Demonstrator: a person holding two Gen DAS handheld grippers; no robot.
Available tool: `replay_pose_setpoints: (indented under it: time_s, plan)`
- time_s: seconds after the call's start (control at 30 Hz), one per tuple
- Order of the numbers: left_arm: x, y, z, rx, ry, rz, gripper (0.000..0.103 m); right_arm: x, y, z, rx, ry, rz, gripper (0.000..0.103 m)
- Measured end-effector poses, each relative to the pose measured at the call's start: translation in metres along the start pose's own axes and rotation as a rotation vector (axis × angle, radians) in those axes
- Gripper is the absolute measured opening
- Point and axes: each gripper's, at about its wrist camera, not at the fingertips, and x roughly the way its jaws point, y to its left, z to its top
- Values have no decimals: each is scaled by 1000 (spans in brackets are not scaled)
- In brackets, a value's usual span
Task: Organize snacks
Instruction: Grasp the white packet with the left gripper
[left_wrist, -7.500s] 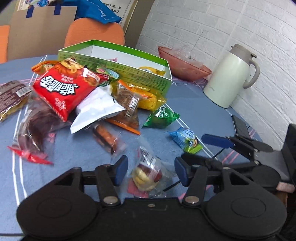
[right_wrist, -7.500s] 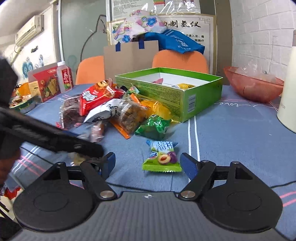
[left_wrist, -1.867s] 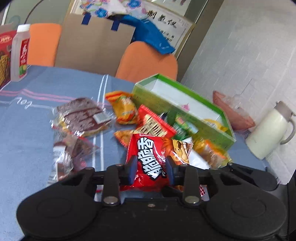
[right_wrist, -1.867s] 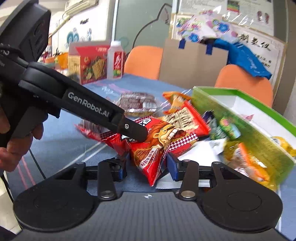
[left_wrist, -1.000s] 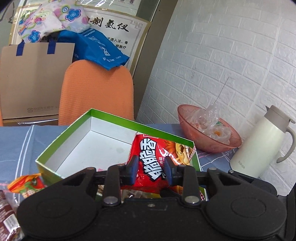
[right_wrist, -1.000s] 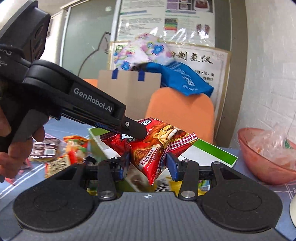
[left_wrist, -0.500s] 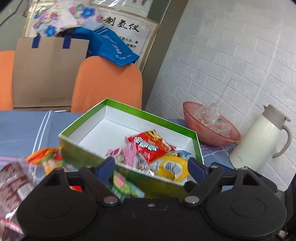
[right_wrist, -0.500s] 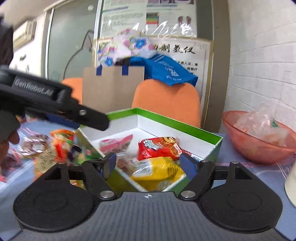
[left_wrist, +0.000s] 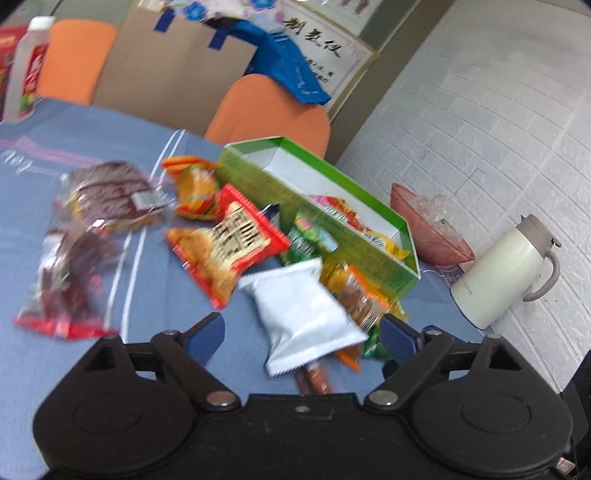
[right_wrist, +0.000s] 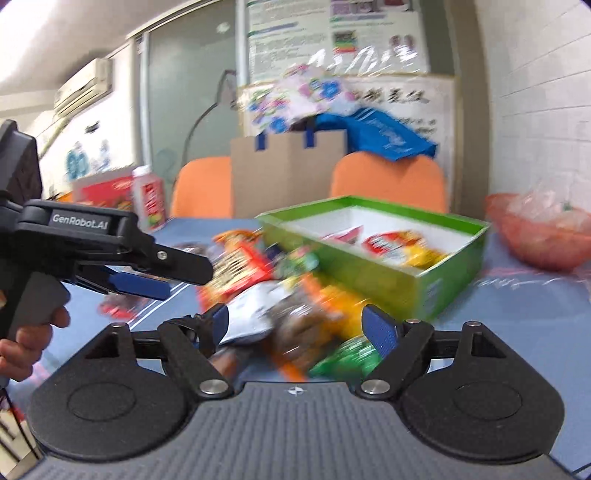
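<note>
Now that the red bag is dropped: both tools hang wide and empty over the pile.
Left tool (left_wrist: 301, 334): jaws spread, white packet (left_wrist: 303, 314) between, untouched.
Right tool (right_wrist: 295, 325): spread, holding nothing.
Green box (left_wrist: 369, 236): red bag (right_wrist: 386, 243) now inside; much remains on surface (left_wrist: 147, 295).
Writing: "GenRobot.AI" on left tool.

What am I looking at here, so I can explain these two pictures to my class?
A person holds a hand-held gripper in each hand; no robot arm. Each picture comes from a camera on one gripper, looking along its jaws. The left gripper and right gripper both stand open, holding nothing. On the blue table lie loose snack packets, among them a white packet and a red packet. Beside them stands a green box already holding some snacks.
</note>
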Motion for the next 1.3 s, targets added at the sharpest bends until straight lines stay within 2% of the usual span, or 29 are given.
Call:
replay_pose_setpoints:
  time_s: [0.2, 0.3, 0.37, 0.4, 0.43, 0.53, 0.6, 0.67, 0.73, 1.0, 1.1, 1.17, 1.3]
  plan:
    - [-32, 18, -6, -24, -39, 28, 103, 38, 27, 17, -127, 41, 65, 103]
    - [-45, 26, -7, -26, -57, 40, 103, 67, 35, 19, -192, 93, 37, 103]
    - [-49, 31, -8, -32, -60, 40, 103, 82, 38, 15, -193, 156, 38, 103]
    - [-50, 33, -9, -35, -58, 37, 103, 84, 41, 15, -198, 159, 36, 103]
    - [-50, 36, -9, -36, -56, 31, 103, 83, 46, 14, -211, 161, 58, 103]
    - [-43, 40, -7, -35, -34, 15, 103, 70, 64, 9, -254, 158, 215, 98]
    - [-35, 40, -5, -24, -13, 11, 103, 62, 72, 5, -267, 158, 208, 98]
    - [-24, 39, -1, -3, 11, 11, 103, 55, 74, 1, -257, 154, 174, 103]
    - [-14, 37, 6, 28, 30, 33, 103, 51, 69, -1, -209, 162, 159, 103]
    - [-1, 33, 38, 129, 18, 55, 103, 49, 61, 7, -119, 146, 158, 103]
    - [14, 38, 47, 124, 71, 36, 103, 51, 59, 7, -81, 147, 174, 103]
    - [19, 40, 47, 115, 113, 51, 103, 53, 58, 5, -70, 156, 173, 103]
    - [3, 38, 33, 129, 94, 27, 103, 56, 54, 2, -58, 165, 172, 103]
